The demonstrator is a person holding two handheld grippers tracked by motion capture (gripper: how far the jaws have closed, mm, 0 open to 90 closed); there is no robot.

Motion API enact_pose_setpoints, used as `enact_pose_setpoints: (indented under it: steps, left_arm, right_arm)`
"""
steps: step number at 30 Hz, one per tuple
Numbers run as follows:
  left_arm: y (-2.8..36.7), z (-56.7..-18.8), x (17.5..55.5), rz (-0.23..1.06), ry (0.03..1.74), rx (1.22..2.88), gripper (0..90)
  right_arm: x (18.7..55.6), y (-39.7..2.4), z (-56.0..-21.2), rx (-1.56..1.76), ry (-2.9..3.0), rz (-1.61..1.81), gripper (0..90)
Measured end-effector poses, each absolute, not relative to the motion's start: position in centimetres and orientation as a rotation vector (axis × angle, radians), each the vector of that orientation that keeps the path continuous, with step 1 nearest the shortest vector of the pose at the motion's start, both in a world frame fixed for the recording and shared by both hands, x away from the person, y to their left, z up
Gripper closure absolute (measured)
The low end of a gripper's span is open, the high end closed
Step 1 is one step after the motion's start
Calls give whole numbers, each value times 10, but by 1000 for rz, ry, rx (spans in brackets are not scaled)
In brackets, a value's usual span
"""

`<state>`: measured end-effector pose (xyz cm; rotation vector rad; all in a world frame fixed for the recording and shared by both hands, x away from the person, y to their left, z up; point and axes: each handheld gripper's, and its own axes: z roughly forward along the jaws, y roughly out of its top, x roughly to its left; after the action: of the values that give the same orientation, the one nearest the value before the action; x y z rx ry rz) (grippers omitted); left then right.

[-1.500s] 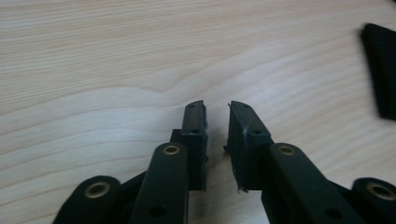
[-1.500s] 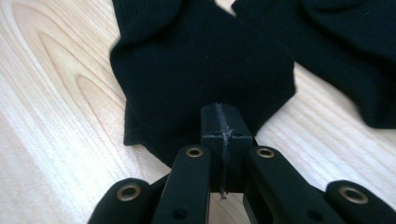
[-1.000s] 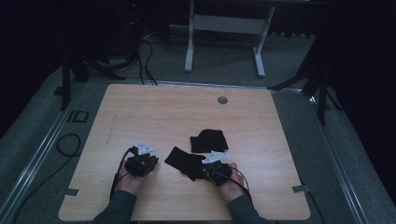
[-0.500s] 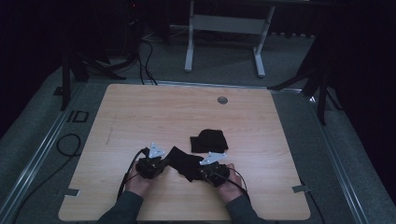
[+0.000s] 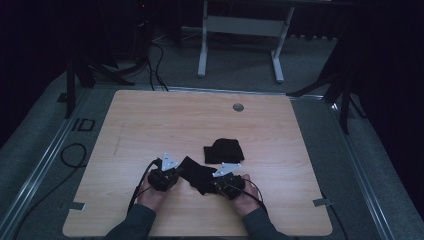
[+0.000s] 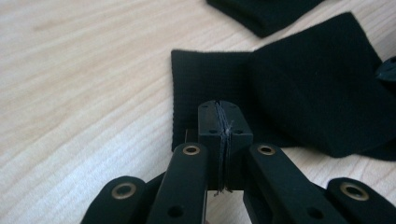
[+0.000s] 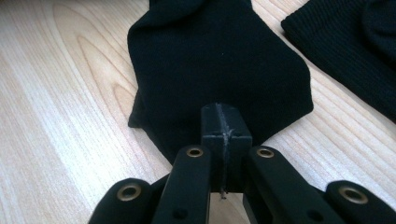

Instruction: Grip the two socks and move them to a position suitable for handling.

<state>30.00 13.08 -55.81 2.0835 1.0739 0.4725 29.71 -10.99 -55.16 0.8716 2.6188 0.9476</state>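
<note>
Black knit sock [image 5: 196, 172] lies flat on the table [image 5: 150, 125] near its front edge, stretched between both grippers; left gripper [image 6: 223, 128] is clamped on the ribbed cuff edge, jaws pressed together with fabric threads between the pads; right gripper [image 7: 225, 133] is likewise closed on the opposite end, cloth pinched in the seam of its jaws; judged purpose: holding both ends to spread or fold the sock; a second sock [image 5: 223, 150], already bunched, lies just beyond, apart from the grippers; risk judged: thin knit slipping from a shallow pinch.
</note>
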Motion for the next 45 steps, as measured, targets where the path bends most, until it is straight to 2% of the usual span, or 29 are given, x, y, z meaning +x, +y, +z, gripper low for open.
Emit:
enact_pose_setpoints:
  steps: [16, 26, 33, 40, 45]
  left_arm:
    - [128, -561, 303, 505, 1080, 2080, 878]
    - [127, -560, 300, 460, 1129, 2106, 900]
    - [126, -561, 299, 465, 1137, 2103, 900]
    - [126, -561, 298, 466, 1132, 2107, 900]
    - [126, -561, 298, 464, 1138, 2098, 900]
  right_arm:
    - [296, -111, -550, 705, 2706, 928, 900]
    - [302, -115, -545, 835, 2640, 839, 898]
    - [297, -104, -531, 844, 2607, 921, 835]
    - [299, -72, -531, 826, 2672, 960, 646]
    - [303, -59, -531, 850, 2690, 979, 547]
